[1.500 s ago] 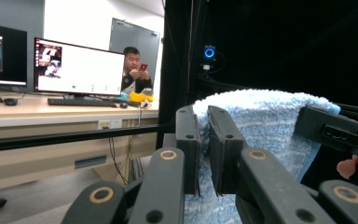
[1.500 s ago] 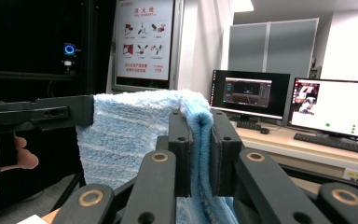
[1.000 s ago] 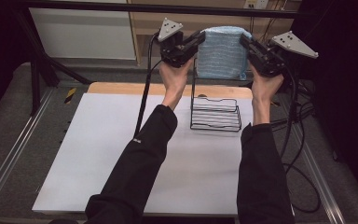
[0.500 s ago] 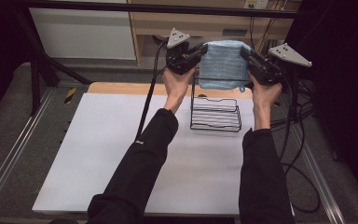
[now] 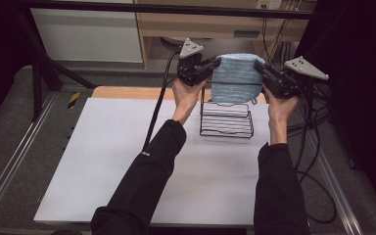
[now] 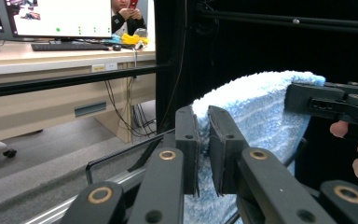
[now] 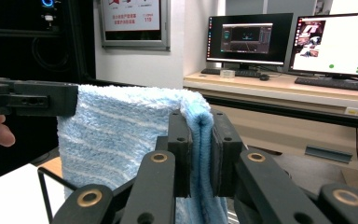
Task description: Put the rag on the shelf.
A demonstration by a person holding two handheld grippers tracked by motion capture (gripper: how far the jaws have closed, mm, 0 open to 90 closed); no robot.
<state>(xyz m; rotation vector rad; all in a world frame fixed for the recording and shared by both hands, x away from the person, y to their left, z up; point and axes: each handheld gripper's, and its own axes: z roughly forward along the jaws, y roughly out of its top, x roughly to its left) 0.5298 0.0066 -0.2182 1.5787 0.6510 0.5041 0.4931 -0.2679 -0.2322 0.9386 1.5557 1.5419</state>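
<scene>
Towel (image 5: 236,83), blue terry, folded, stretched between your left gripper (image 5: 214,64) and right gripper (image 5: 260,68), both sets of fingers clenched on its top corners, hanging above the wire rack (image 5: 226,119) on the counter (image 5: 103,161): uneven lowering could snag or tip the rack.

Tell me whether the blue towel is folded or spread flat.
Folded. The light blue terry towel hangs doubled, two layers pinched at its top corners by the left gripper and the right gripper, above the black wire rack.
</scene>
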